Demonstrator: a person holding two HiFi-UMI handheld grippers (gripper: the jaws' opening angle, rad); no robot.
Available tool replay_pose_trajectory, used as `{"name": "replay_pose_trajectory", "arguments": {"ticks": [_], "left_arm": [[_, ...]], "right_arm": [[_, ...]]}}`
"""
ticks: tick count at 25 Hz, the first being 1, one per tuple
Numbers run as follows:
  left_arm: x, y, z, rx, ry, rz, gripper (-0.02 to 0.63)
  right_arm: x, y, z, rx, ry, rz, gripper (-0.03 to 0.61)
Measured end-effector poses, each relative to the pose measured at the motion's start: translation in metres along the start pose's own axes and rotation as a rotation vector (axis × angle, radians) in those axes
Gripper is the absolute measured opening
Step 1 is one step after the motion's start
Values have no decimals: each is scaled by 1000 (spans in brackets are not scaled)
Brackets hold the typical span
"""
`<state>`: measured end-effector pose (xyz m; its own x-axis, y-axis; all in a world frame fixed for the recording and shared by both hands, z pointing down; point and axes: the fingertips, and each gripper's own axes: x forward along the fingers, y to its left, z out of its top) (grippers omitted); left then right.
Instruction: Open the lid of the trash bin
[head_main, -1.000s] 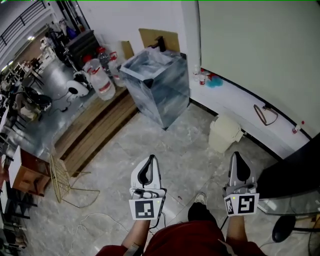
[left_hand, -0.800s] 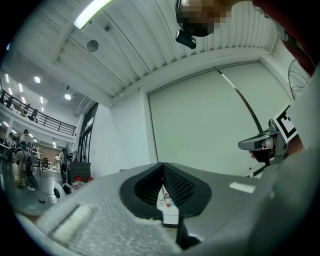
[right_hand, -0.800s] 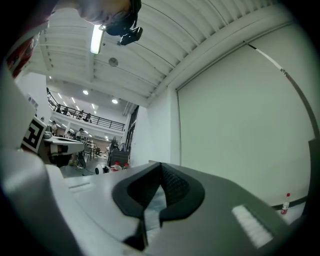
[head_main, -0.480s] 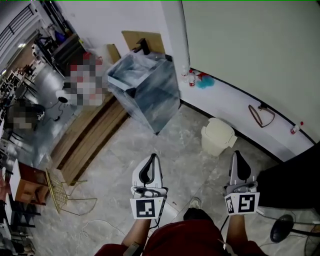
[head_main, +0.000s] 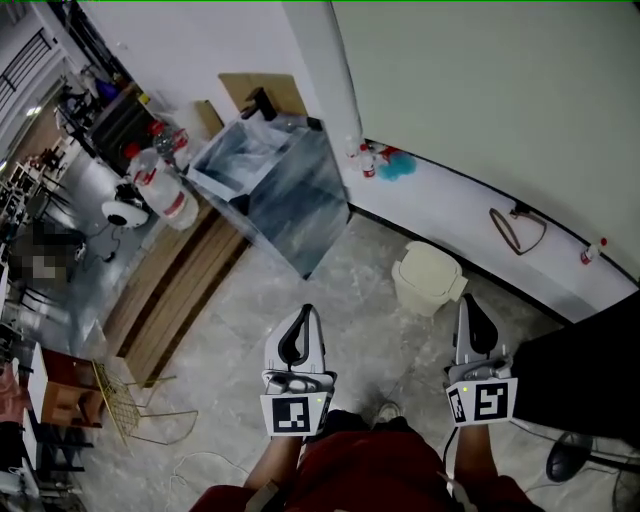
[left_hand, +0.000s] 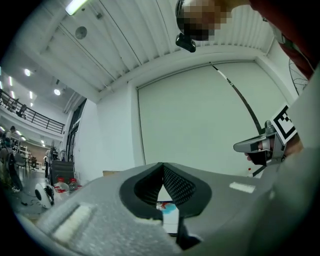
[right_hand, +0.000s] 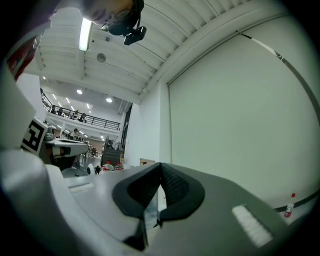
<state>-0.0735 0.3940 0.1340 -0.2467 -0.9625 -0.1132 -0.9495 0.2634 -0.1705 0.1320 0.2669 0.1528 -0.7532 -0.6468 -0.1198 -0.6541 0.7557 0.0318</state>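
Observation:
A small cream trash bin (head_main: 428, 278) with its lid down stands on the marble floor beside the white wall ledge. Both grippers are held at waist height, pointing forward. My left gripper (head_main: 305, 311) is shut with nothing in it, left of the bin and short of it. My right gripper (head_main: 467, 300) is also shut and holds nothing, its tip just right of the bin in the head view. In the left gripper view the left gripper (left_hand: 162, 165) has its jaws meeting at the tip; the right gripper (right_hand: 160, 164) shows the same in the right gripper view. Neither gripper view shows the bin.
A large box with a plastic liner (head_main: 270, 190) stands at the back left, with water bottles (head_main: 165, 190) and wooden planks (head_main: 170, 290) beside it. A gold wire rack (head_main: 120, 395) lies at the left. The white ledge (head_main: 470, 215) carries a wire loop (head_main: 517, 228). Dark furniture (head_main: 580, 370) is at the right.
The person has stepped forward: the trash bin now lies closer to the grippers and further left in the head view. Both grippers stay shut.

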Motion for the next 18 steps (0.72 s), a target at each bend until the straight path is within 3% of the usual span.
{"name": "replay_pose_trajectory", "arguments": {"ticks": [7, 11, 15, 18], "left_arm": [[38, -2, -14, -25, -3, -45, 3], [70, 7, -10, -37, -116, -82, 3], [103, 19, -40, -75, -36, -113, 3], [129, 29, -48, -78, -22, -155, 3]], "right_arm": [[20, -20, -9, -28, 12, -52, 0], [36, -26, -16, -55, 32, -89, 0], [65, -29, -20, -75, 47, -126, 0], [90, -28, -20, -83, 54, -149, 0]]}}
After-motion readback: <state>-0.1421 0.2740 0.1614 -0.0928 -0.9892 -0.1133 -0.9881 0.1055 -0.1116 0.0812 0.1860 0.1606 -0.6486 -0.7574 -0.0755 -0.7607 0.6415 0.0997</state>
